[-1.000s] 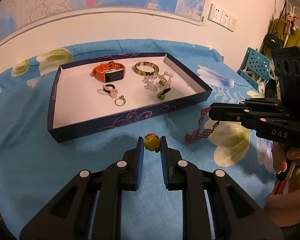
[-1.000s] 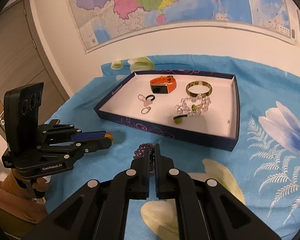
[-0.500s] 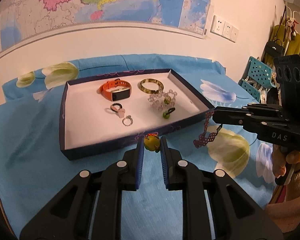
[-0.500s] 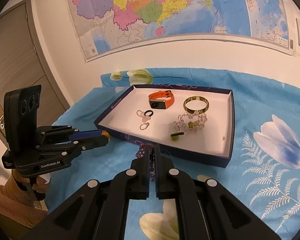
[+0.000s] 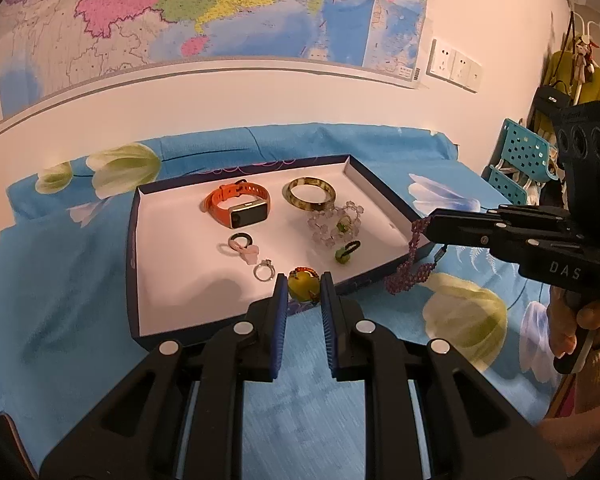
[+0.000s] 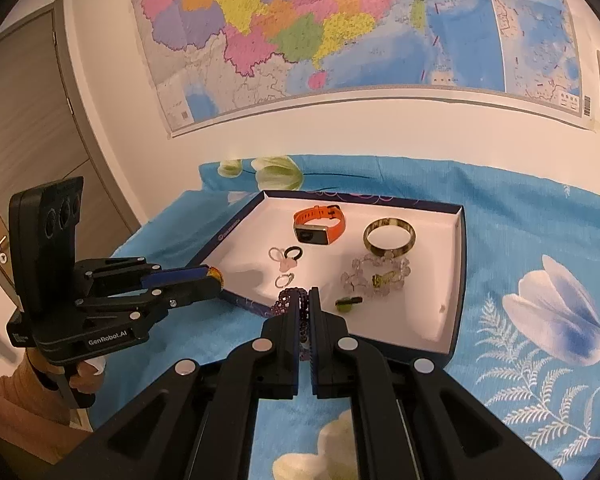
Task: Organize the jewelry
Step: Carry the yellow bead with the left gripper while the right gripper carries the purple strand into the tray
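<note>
My left gripper [image 5: 304, 285] is shut on a yellow-green bead charm [image 5: 303, 283] and holds it above the near edge of the dark blue tray [image 5: 134, 280]. My right gripper [image 6: 305, 298] is shut on a purple beaded bracelet [image 6: 287, 300], which dangles at the tray's near right corner [image 5: 410, 270]. The tray [image 6: 458, 280] holds an orange smartwatch [image 5: 238, 208], a bangle [image 5: 311, 199], a clear bead bracelet [image 5: 334, 224], a silver ring [image 5: 264, 271], a pink-and-black hair tie [image 5: 242, 245] and a small green piece [image 5: 345, 253].
The tray lies on a blue floral cloth [image 5: 60, 300] against a white wall with a map [image 6: 340, 32]. A teal perforated chair [image 5: 520, 160] and hanging clothes stand at the far right. A door [image 6: 24, 152] is at the left.
Both grippers have risen and moved forward toward the tray. The charm now hangs over the tray's near edge and the purple bracelet hangs by its right corner.
</note>
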Motion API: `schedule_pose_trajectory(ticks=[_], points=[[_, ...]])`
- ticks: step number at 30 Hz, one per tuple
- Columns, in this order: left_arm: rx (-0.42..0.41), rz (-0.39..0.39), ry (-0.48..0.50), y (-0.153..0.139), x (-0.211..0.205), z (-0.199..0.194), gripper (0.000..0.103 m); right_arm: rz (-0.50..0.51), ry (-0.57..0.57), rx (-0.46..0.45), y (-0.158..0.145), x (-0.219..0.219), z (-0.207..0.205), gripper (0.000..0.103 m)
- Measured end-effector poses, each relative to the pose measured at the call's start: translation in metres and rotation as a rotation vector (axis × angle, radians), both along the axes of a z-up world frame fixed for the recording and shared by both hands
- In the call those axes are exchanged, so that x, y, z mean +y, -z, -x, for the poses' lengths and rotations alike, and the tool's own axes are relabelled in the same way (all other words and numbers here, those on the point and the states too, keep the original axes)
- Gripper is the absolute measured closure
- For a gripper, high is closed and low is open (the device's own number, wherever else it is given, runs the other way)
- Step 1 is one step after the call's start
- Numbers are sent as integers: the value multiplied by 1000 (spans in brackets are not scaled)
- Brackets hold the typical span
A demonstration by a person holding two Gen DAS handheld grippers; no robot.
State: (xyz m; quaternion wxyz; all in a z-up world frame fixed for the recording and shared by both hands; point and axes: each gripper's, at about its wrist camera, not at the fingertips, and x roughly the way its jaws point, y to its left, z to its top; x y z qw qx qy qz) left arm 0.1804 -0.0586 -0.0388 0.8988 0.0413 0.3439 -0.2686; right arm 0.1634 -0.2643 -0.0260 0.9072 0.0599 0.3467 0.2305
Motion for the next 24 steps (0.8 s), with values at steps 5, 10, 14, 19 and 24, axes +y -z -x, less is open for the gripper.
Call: schedule_pose_trajectory(ticks=[5, 10, 14, 19, 24], points=[[-5, -6, -3, -1, -1, -6, 86, 2, 5, -11, -3, -1, -7, 100], [-15, -12, -5, -3, -2, -15, 86, 3, 12, -16, -5, -2, -16, 100], [-19, -13, -11, -4, -1, -22, 86, -1, 17, -19, -6, -3, -22, 100], [-21, -23, -19, -3, 0, -30, 86, 0, 21, -18, -6, -4, -30, 100], [-15, -30, -24, 0, -1, -36, 86, -8, 28, -17, -7, -6, -37, 100]])
